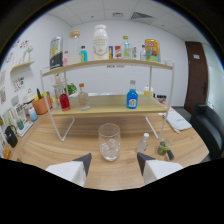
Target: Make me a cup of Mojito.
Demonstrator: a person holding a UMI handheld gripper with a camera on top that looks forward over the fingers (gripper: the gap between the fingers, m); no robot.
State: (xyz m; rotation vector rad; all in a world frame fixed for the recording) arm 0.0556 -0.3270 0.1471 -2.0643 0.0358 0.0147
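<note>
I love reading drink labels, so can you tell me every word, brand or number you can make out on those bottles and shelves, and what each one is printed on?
No text can be read.
Blue bottle on the lower shelf: white label, too blurred.
Red bottle: nothing legible.
Large white bottle on the top shelf: label blurred.
Yellow package: print unreadable.
Glass just ahead of the open gripper: no marking shows.

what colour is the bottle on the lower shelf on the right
Blue bottle with a white cap, seen in the gripper view.
</note>
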